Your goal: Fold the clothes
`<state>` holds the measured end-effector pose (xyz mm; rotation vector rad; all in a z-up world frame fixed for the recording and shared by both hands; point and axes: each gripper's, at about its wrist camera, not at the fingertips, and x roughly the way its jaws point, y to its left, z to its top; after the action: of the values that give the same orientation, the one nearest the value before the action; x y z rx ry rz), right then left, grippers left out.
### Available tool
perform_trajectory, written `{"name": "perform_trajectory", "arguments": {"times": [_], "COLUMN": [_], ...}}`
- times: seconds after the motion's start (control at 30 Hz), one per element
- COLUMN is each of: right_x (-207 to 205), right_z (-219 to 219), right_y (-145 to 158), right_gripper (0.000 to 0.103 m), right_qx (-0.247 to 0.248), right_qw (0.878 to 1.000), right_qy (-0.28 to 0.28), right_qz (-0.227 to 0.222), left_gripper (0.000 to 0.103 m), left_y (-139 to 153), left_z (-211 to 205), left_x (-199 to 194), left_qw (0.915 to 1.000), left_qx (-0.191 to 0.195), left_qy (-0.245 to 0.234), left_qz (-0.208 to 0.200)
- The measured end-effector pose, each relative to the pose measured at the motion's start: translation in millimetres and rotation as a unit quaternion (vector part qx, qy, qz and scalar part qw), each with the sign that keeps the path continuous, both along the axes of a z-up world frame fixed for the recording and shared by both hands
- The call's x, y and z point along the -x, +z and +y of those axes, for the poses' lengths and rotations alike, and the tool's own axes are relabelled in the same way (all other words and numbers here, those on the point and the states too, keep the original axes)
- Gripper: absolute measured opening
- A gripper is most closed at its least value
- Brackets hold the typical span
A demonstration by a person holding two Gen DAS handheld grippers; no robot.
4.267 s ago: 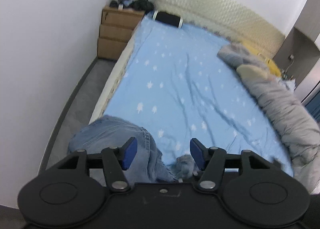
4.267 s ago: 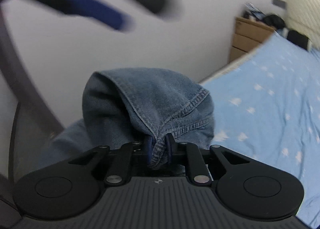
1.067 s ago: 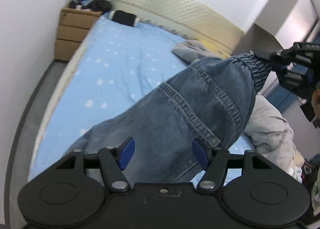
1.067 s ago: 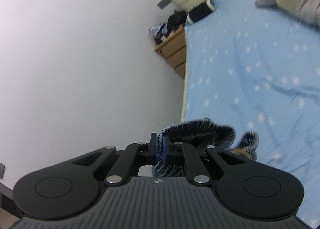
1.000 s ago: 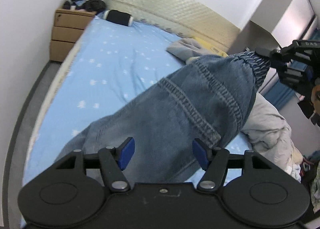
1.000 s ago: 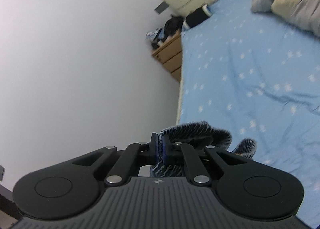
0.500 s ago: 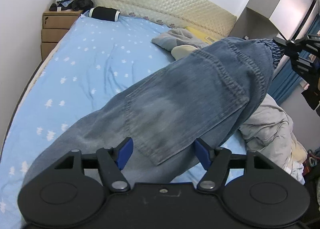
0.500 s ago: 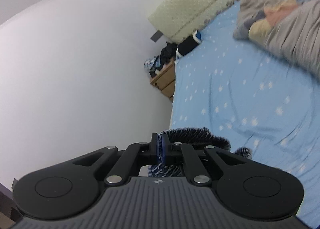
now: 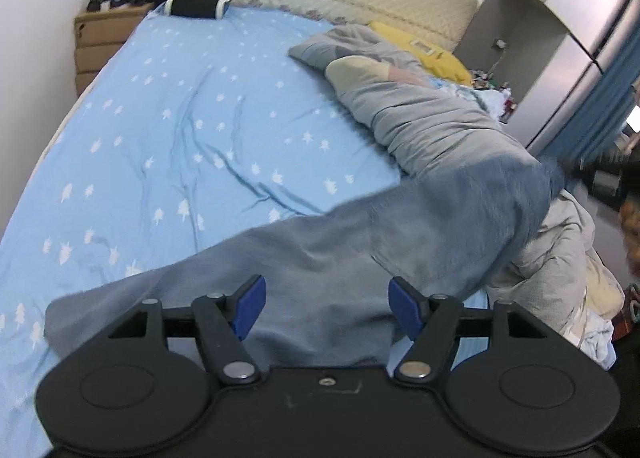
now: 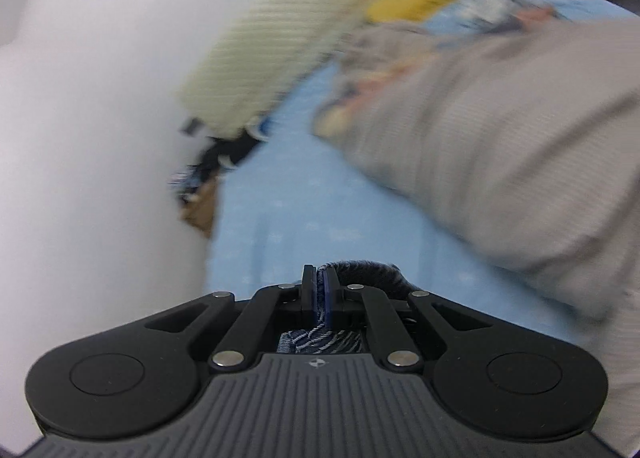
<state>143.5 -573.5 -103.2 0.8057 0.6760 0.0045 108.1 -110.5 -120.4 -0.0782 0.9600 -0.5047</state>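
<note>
No readable writing anywhere. Right gripper (image 10: 319, 292) is clamping its fingers tight on the gathered edge of the jeans (image 9: 400, 234). Left gripper (image 9: 326, 304) is gaping wide, gripping nothing, denim lying beneath and between its fingers. Left view is showing the jeans stretching blurred across the blue star-print sheet (image 9: 200, 129) toward the grey duvet (image 9: 432, 125); right view is showing only the pinched edge.

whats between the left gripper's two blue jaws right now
In the left wrist view, the open left gripper has blurred blue denim jeans showing in the gap between its jaws. Whether the fabric lies in the gap or just beyond it is unclear.
</note>
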Motion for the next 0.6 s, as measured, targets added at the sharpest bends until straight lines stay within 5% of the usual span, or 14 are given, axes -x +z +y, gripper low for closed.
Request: {"name": "perform_trajectory", "arguments": {"times": [0.17,0.33,0.43,0.6], "right_x": [2.9,6.6,6.8,6.0], "right_z": [-17.8,-13.5,-13.7,-15.1], "right_y": [-78.1,-117.4,-123.0,-111.3], "right_gripper": [0.004,0.005,0.007,0.025], "right_qx": [0.013,0.026,0.025,0.069], "right_qw": [0.996,0.993,0.991,0.988], "right_qy": [-0.02,-0.033,-0.041,-0.041], "right_qz": [0.082,0.114,0.121,0.129], "left_gripper": [0.065,0.065,0.065,0.065], "left_y": [1.1,3.9,4.3,2.9], "left_z": [11.2,33.0,50.3,85.2], "left_x": [1.1,-0.4,-0.8,1.5], "left_qw": [0.9986,0.9931,0.9868,0.9731], "left_qx": [-0.019,-0.021,-0.01,0.021], "left_qy": [0.046,0.109,0.153,0.218], "left_qz": [0.018,0.038,0.052,0.072]}}
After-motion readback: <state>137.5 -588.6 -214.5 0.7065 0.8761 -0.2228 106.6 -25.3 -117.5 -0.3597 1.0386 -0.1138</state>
